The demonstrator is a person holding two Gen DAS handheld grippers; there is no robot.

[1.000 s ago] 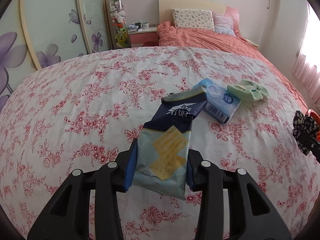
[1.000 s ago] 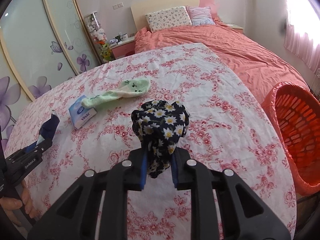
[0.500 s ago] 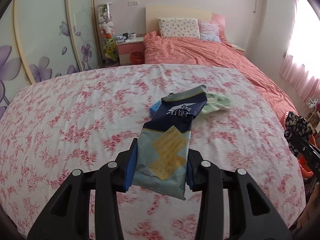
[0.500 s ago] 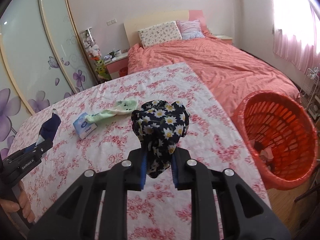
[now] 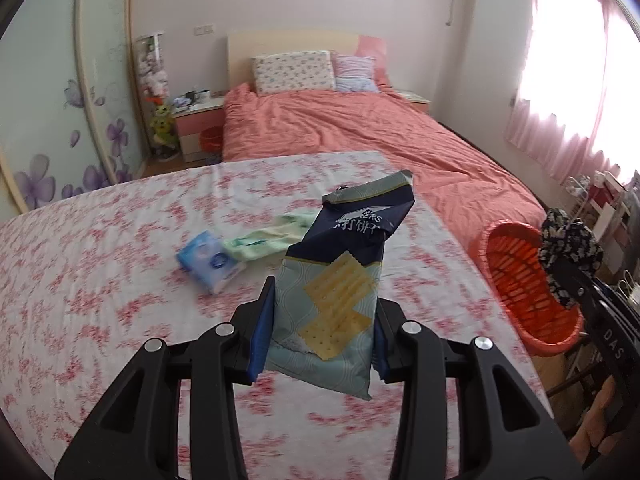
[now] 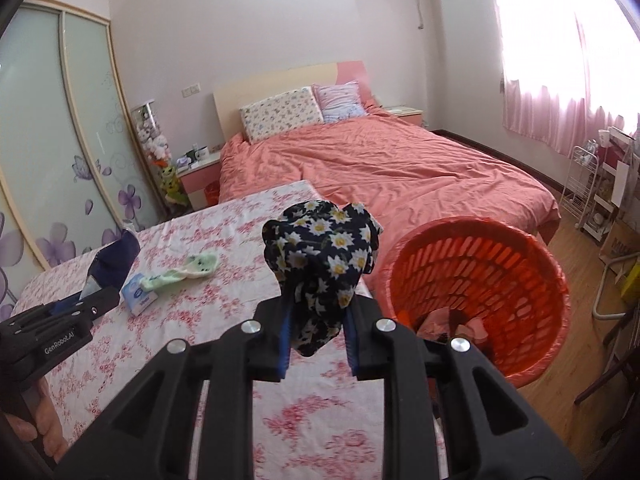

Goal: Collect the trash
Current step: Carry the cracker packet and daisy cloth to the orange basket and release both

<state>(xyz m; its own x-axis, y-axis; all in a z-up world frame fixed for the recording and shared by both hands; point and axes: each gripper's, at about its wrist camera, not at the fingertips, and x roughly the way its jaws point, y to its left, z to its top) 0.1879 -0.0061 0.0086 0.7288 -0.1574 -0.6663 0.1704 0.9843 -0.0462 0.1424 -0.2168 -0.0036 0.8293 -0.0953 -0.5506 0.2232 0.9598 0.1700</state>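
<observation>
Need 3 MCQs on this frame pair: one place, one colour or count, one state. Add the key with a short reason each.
1. Where does the orange basket stand?
A. on the floral sheet
B. on the floor past the sheet's edge
C. on the nightstand

2. How many loose items lie on the floral sheet?
A. two
B. four
C. none

3. What is the left gripper doing?
A. open, empty
B. shut on the cracker packet
C. shut on a sock

Key: 1 B, the right wrist view shows it on the wood floor beside the sheet. 2 A, only the tissue pack and the green sock lie there. 3 B, the blue pads press the packet's sides; the right gripper pinches the daisy-print cloth.
</observation>
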